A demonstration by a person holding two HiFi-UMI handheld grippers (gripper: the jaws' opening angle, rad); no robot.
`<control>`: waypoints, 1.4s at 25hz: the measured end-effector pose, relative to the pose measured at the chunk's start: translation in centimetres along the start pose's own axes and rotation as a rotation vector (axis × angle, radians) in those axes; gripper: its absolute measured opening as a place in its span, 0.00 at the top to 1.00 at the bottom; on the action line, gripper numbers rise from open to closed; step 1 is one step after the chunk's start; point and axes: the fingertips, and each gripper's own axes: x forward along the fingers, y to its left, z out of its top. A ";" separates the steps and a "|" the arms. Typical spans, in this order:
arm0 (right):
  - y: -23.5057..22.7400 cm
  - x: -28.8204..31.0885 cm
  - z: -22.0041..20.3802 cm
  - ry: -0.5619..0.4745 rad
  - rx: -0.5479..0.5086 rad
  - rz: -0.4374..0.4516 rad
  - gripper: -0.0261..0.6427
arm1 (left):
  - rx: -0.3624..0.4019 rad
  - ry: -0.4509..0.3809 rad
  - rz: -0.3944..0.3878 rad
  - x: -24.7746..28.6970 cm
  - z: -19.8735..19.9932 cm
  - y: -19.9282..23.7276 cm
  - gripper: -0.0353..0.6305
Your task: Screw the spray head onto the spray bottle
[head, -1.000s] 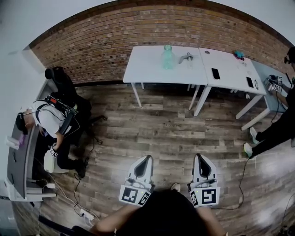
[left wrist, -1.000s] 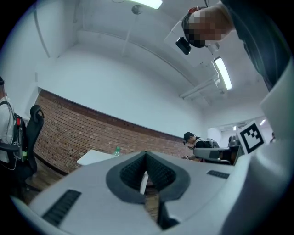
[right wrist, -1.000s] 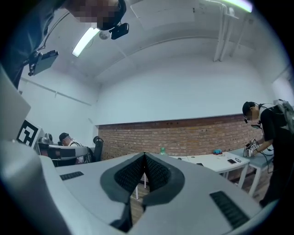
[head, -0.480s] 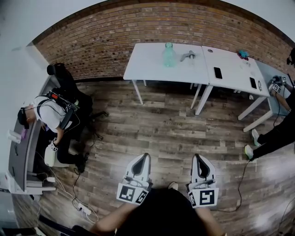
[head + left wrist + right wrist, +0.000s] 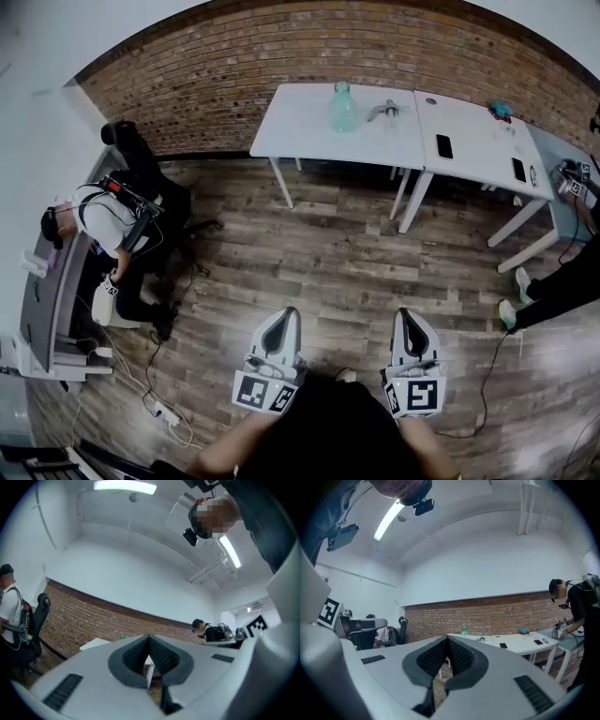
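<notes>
A pale green spray bottle [image 5: 342,108] stands upright on the left white table [image 5: 300,131] by the brick wall. The grey spray head [image 5: 383,112] lies on the same table, just right of the bottle. Both sit far across the wooden floor from me. My left gripper [image 5: 289,313] and right gripper [image 5: 403,314] are held low near my body, side by side, pointing toward the tables. Both are shut with nothing between the jaws. The right gripper view shows the bottle [image 5: 464,630] small in the distance beyond the shut right gripper [image 5: 447,641]. The left gripper [image 5: 149,639] also shows shut.
A second white table [image 5: 478,141] joins on the right, with phones [image 5: 443,146] and small items on it. A person sits at a desk [image 5: 42,291] on the left beside a black chair [image 5: 127,155]. Another person stands at the right edge [image 5: 562,281]. Cables [image 5: 155,398] trail on the floor.
The tables and the floor have shifted slightly in the head view as I move. Both grippers stay shut and sit a little lower in the frame.
</notes>
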 end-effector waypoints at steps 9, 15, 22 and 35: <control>-1.4 -0.1 0.4 -0.060 0.003 -0.033 0.96 | 0.022 0.052 0.028 0.8 -1.4 -0.2 0.94; -2.2 1.9 0.5 -0.049 -0.019 -0.059 0.96 | 0.001 0.055 -0.028 4.2 -2.4 0.3 0.94; -3.2 6.5 1.0 -0.030 -0.046 -0.073 0.96 | -0.015 0.044 -0.087 9.1 -2.2 1.5 0.94; -3.7 17.6 2.3 -0.007 -0.025 -0.116 0.96 | -0.016 0.041 -0.131 17.9 -1.1 8.4 0.94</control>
